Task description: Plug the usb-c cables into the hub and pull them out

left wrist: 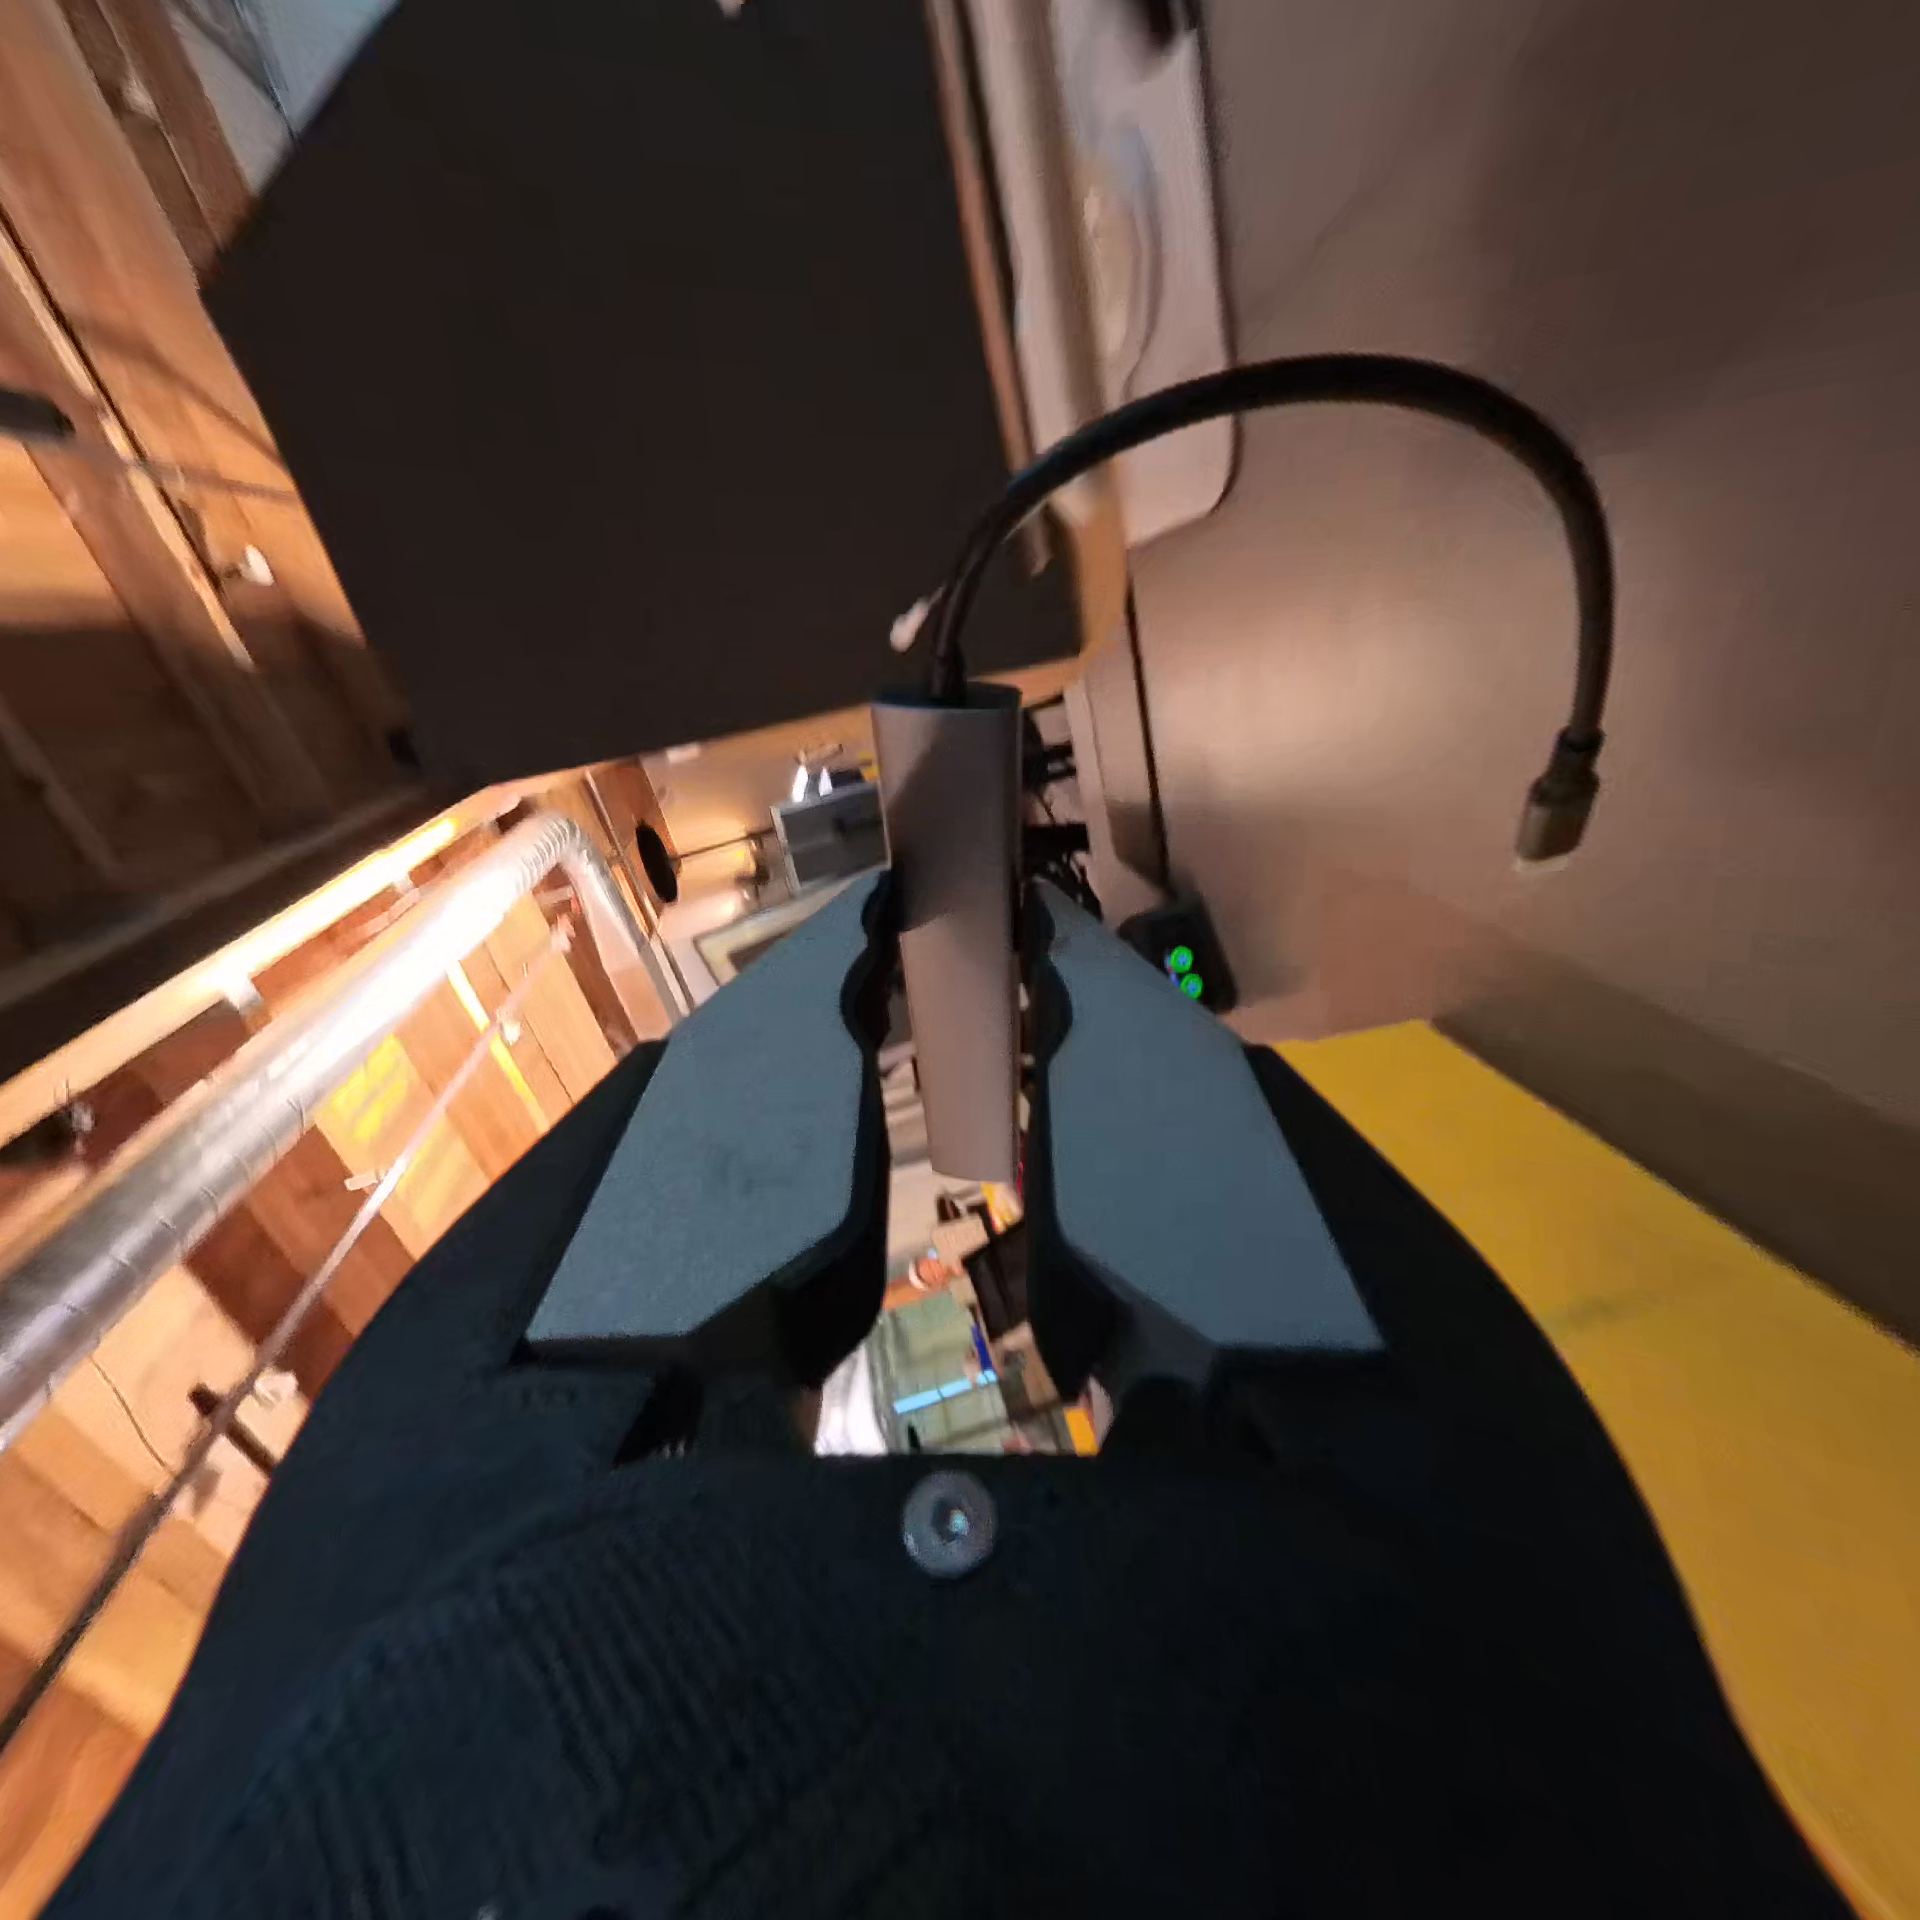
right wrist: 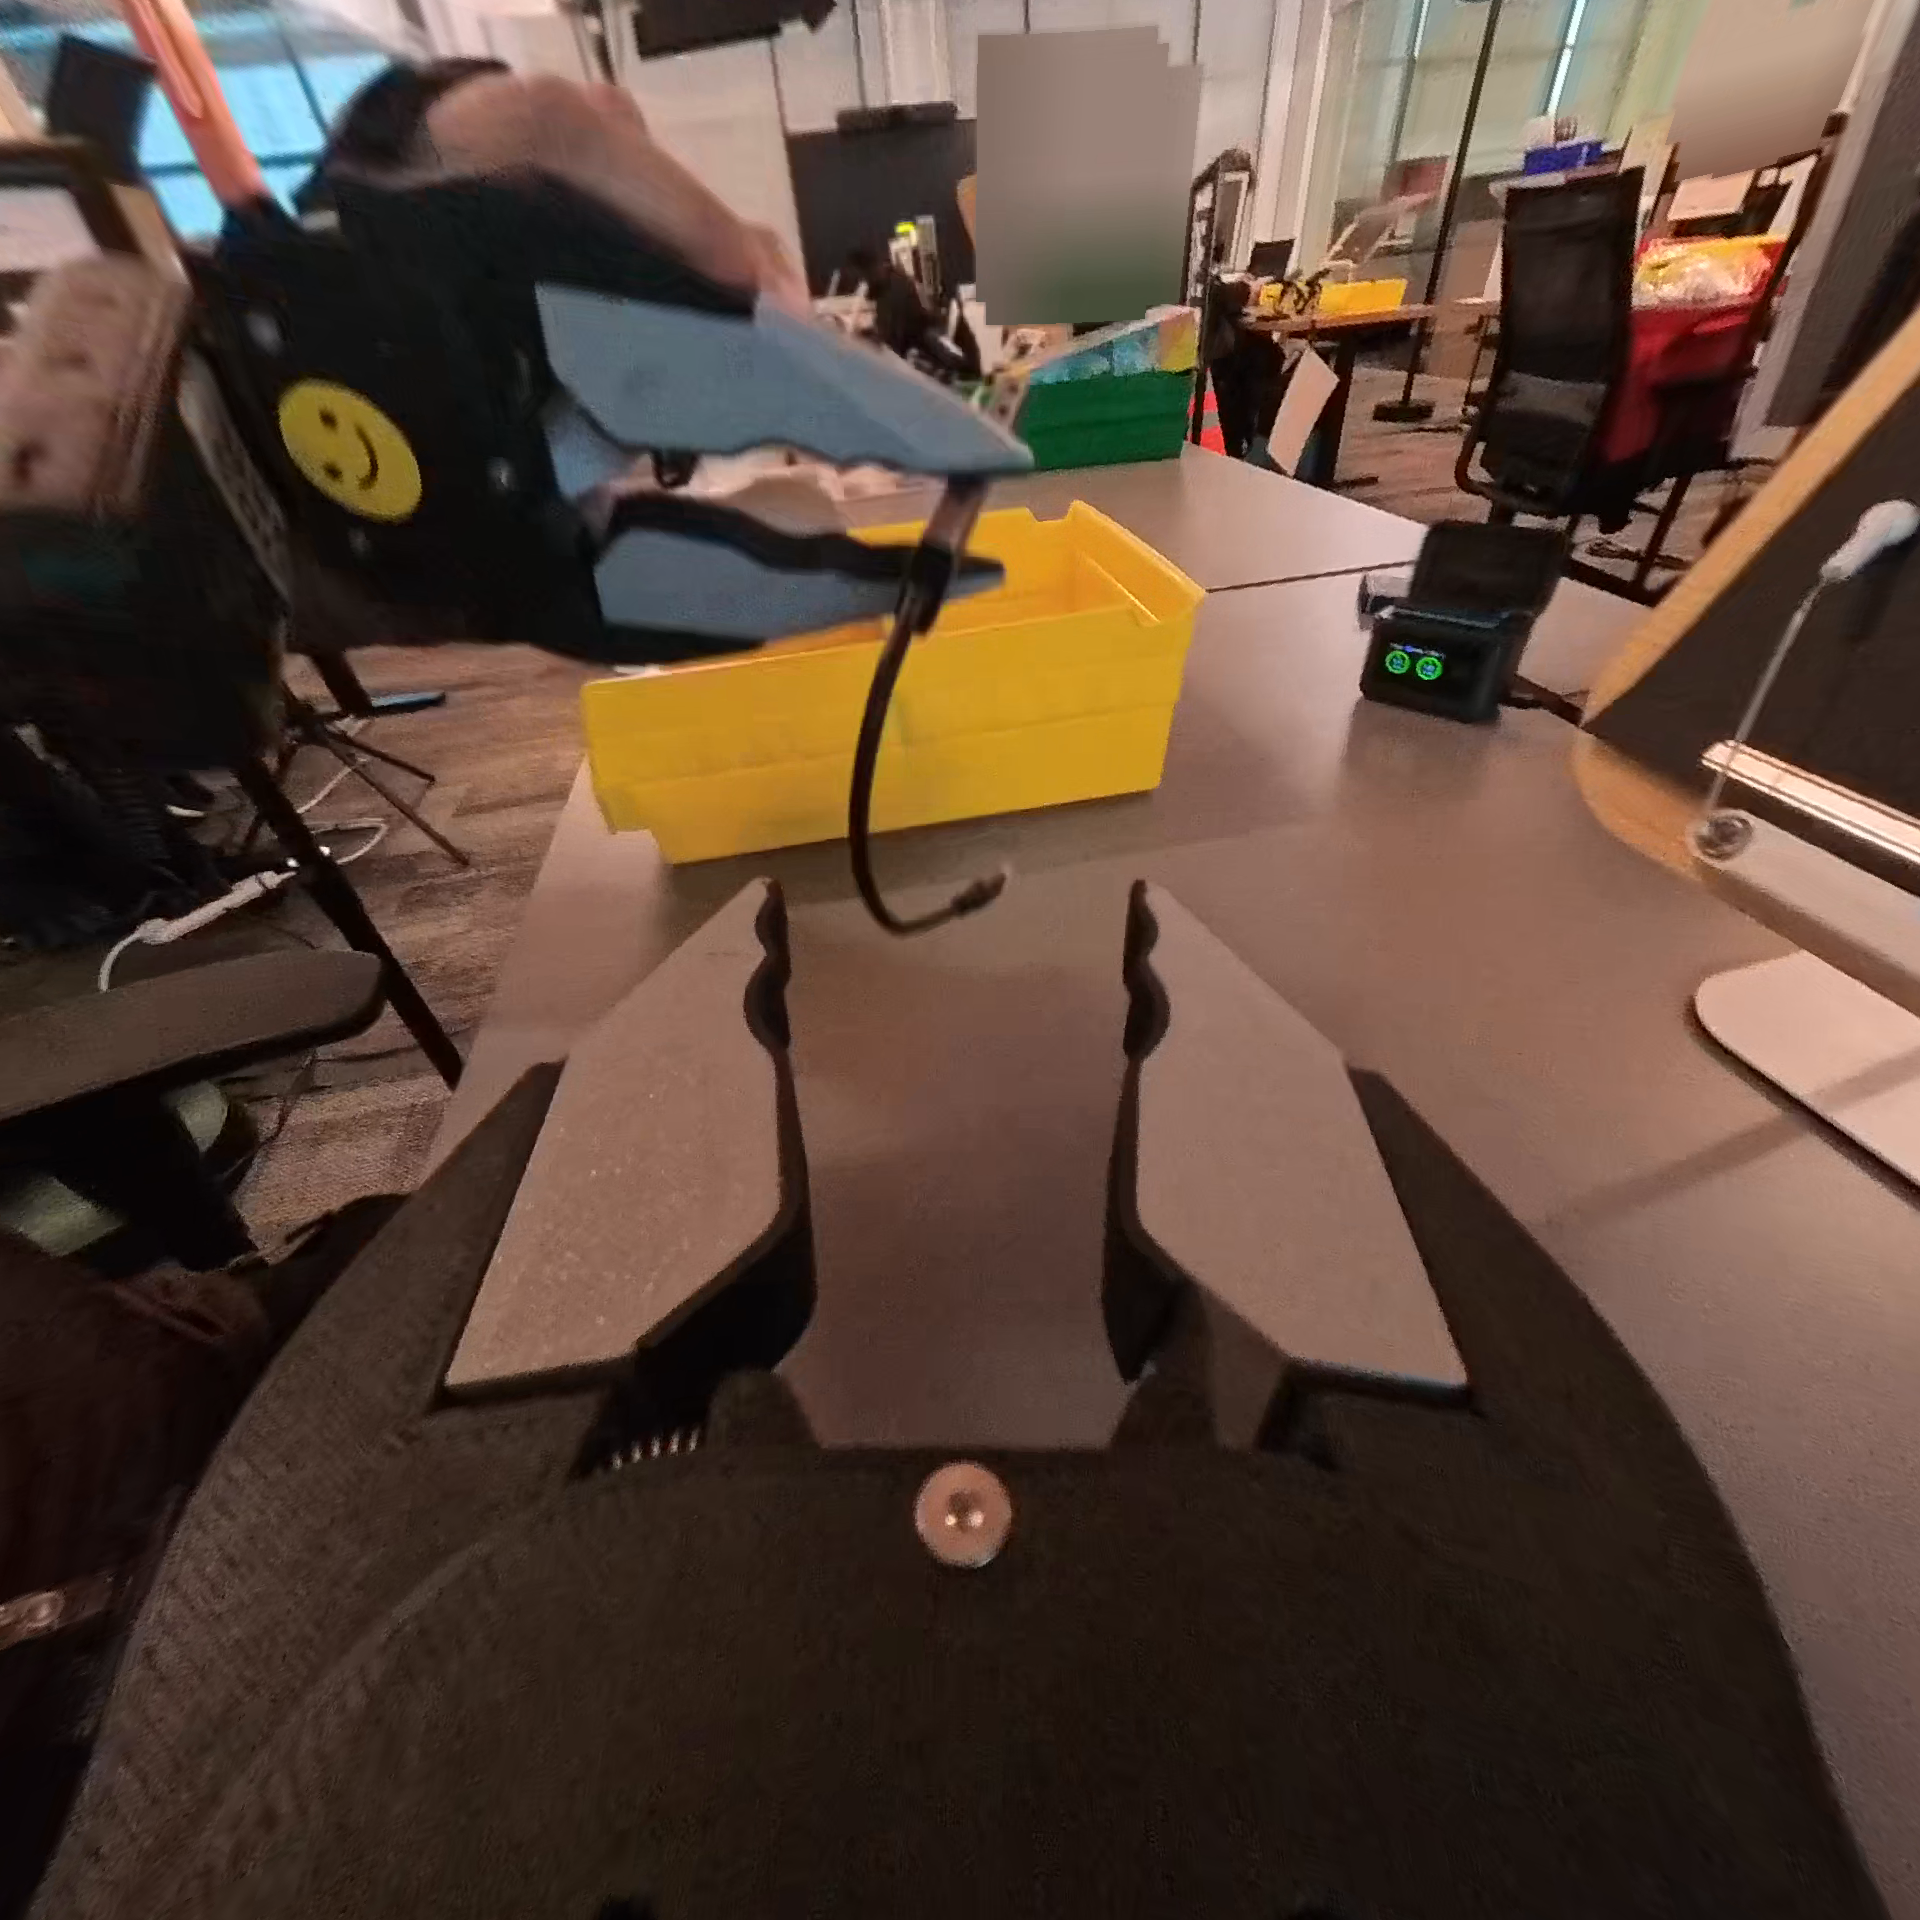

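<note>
My left gripper [left wrist: 956,935] is shut on a slim grey USB hub [left wrist: 951,914], held between the fingertips and raised in the air, with the view rolled sideways. The hub's short black cable [left wrist: 1351,384] arcs up and right and ends in a loose plug [left wrist: 1555,805]. In the right wrist view the left gripper [right wrist: 971,520] hovers above the yellow bin, gripping the hub [right wrist: 956,514], whose cable [right wrist: 868,769] hangs down with its plug [right wrist: 982,891] free. My right gripper [right wrist: 951,914] is open and empty, low over the dark table [right wrist: 1351,935].
A yellow bin [right wrist: 935,717] stands on the table behind the hanging cable. A small black device with green lights [right wrist: 1439,655] sits at the right, also in the left wrist view [left wrist: 1184,956]. A monitor stand [right wrist: 1818,1039] is at the far right. Office chairs stand around. Across from one pair of fingers to the other is roughly 11 cm.
</note>
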Demonstrator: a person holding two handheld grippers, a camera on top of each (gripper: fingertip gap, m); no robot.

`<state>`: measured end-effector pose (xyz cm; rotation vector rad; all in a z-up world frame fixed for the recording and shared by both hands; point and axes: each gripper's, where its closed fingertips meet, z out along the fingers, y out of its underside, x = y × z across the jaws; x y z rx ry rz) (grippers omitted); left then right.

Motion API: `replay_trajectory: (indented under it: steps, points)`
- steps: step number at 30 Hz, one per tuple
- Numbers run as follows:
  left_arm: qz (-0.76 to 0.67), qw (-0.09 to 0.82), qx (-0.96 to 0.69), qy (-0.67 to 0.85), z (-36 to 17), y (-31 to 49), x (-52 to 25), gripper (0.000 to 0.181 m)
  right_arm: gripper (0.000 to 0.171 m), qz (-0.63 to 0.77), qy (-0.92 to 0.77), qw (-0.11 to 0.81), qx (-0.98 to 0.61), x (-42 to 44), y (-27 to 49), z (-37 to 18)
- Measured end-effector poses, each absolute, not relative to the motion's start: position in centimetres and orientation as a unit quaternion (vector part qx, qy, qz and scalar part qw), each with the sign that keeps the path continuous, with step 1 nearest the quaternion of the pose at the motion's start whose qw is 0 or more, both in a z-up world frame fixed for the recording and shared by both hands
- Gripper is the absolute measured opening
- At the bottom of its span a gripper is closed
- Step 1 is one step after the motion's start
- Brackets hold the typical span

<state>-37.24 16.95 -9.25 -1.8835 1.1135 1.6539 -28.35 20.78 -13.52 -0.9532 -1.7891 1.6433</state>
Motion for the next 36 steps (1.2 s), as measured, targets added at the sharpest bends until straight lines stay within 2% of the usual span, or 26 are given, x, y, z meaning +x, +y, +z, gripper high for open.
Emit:
replay_trajectory:
  steps: [3, 10, 12, 14, 16, 19, 21, 22, 24, 27, 30, 33, 36]
  points:
    - [0.604, 0.211, -0.637, 0.431, -10.9, 17.8, -34.0, 0.021, 0.065, 0.622, -0.674, 0.236, -0.321, -27.6, 18.9, -13.2]
    - [0.614, 0.199, -0.598, 0.476, -14.7, 18.7, -31.3, 0.02, 0.045, 0.594, -0.717, 0.223, -0.288, -27.3, 16.1, -15.3]
    - [0.61, 0.205, -0.6, 0.475, -15.3, 18.9, -31.1, 0.02, 0.016, 0.572, -0.723, 0.229, -0.311, -28.1, 16.5, -16.4]
    - [0.602, 0.218, -0.609, 0.468, -15.7, 18.9, -31.2, 0.02, 0.01, 0.554, -0.728, 0.237, -0.327, -28.5, 17.2, -16.9]
    - [0.589, 0.241, -0.616, 0.465, -16.0, 18.8, -31.2, 0.021, 0.006, 0.524, -0.732, 0.281, -0.334, -28.9, 18.4, -17.0]
    - [0.462, 0.299, -0.714, 0.432, -17.6, 18.0, -30.7, 0.041, 0.006, 0.445, -0.752, 0.38, -0.304, -29.1, 19.8, -16.9]
    - [0.407, 0.315, -0.77, 0.377, -17.5, 17.5, -31.5, 0.066, 0.006, 0.363, -0.768, 0.46, -0.259, -29.2, 20.4, -17.0]
    - [0.4, 0.311, -0.786, 0.355, -17.2, 17.2, -32.3, 0.07, 0.006, 0.335, -0.771, 0.491, -0.229, -29.1, 20.2, -16.9]
    - [0.386, 0.284, -0.808, 0.343, -17.7, 16.5, -33.5, 0.062, 0.006, 0.295, -0.778, 0.525, -0.18, -29.1, 19.5, -17.3]
    - [0.39, 0.255, -0.809, 0.357, -19.5, 16.2, -34.4, 0.054, 0.006, 0.292, -0.794, 0.512, -0.15, -28.8, 18.3, -18.3]
    - [0.369, 0.237, -0.823, 0.361, -22.0, 16.4, -34.1, 0.066, 0.009, 0.277, -0.828, 0.473, -0.119, -28.2, 18.0, -20.2]
    - [0.313, 0.227, -0.855, 0.346, -23.6, 16.3, -33.1, 0.068, 0.018, 0.228, -0.847, 0.467, -0.108, -28.0, 19.4, -21.5]
    - [0.256, 0.24, -0.878, 0.325, -23.5, 16.0, -31.9, 0.071, 0.027, 0.234, -0.872, 0.405, -0.143, -27.2, 20.2, -23.1]
